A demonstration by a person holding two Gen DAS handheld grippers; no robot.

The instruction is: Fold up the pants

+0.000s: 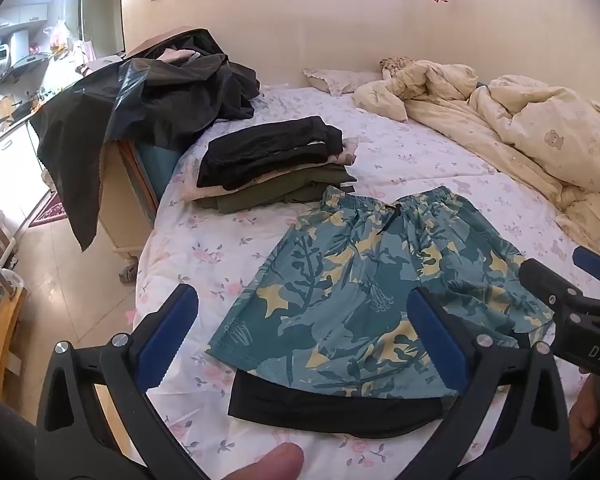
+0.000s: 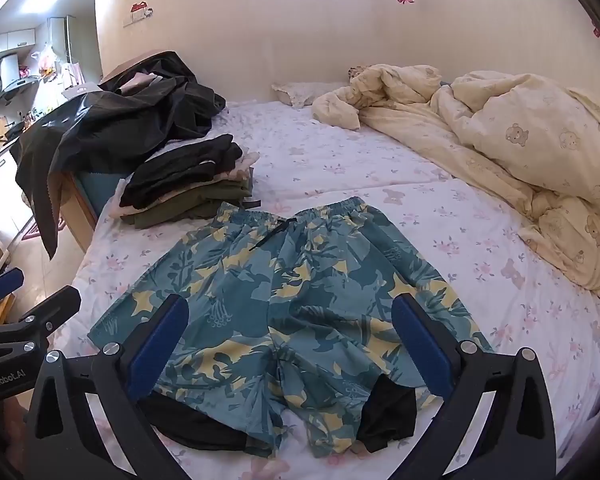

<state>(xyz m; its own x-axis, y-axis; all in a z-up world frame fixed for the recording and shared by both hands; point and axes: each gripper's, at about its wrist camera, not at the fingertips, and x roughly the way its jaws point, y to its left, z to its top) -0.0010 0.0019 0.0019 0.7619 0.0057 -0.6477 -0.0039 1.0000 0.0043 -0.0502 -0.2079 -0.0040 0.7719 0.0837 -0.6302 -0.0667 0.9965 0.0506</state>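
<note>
Teal shorts with a yellow leaf print [image 1: 380, 280] lie flat on the flowered bed sheet [image 1: 204, 252], waistband away from me, black liner sticking out of the leg hems. They also show in the right wrist view [image 2: 284, 292]. My left gripper [image 1: 300, 340] is open and empty, hovering over the left leg hem. My right gripper [image 2: 290, 344] is open and empty above the crotch and leg hems. The right gripper also shows at the right edge of the left wrist view [image 1: 572, 292].
A stack of folded dark and olive clothes [image 1: 276, 164] sits just beyond the shorts' waistband. Black garments [image 1: 152, 92] are heaped on a cabinet beside the bed. A crumpled cream duvet [image 2: 520, 152] fills the far right. The bed edge and tiled floor [image 1: 72, 280] lie left.
</note>
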